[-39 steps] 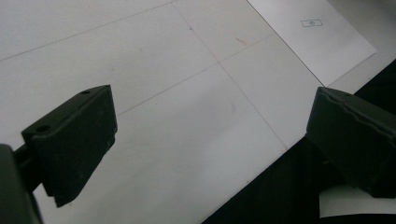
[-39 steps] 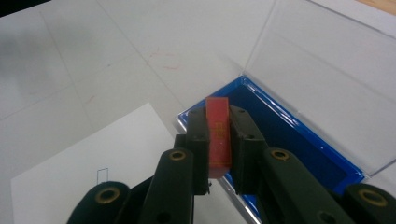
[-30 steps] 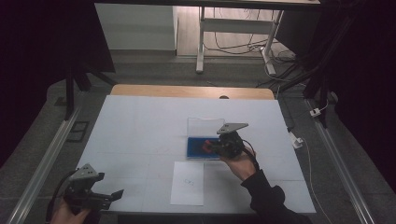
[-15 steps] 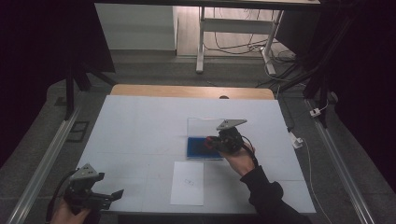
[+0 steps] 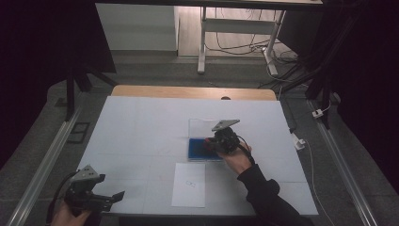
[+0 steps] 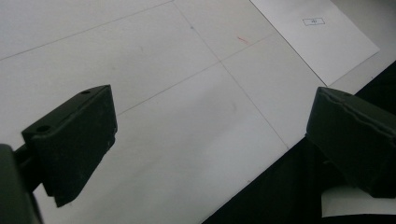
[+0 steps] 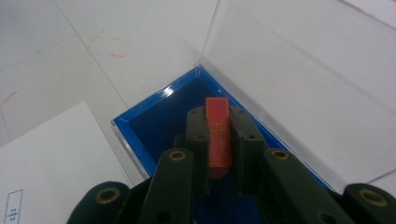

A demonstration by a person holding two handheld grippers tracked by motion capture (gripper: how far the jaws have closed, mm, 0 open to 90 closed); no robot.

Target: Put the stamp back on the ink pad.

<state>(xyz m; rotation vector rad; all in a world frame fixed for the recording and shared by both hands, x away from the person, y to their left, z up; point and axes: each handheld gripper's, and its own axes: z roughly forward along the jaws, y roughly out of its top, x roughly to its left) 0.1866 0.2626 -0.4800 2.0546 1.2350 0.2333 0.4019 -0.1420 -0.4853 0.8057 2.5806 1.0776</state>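
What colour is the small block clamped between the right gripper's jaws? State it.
Red: the small rectangular block in the right gripper, over the blue-lined clear box. Clearest in the right gripper view.

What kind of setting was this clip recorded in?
Probably a lab or data-recording workspace, not a home. A white gridded table top sits between metal rails, with cables on the floor beyond. The right gripper grips a small red block over a blue-lined clear plastic case.

**A lab bench, rigged for recording**

We're in a dim lab: a white gridded tabletop (image 5: 141, 127) flanked by grey metal rails (image 5: 44, 165), loose black cables (image 5: 235, 44) on the floor beyond, and a white metal-legged desk frame (image 5: 221, 28) behind.
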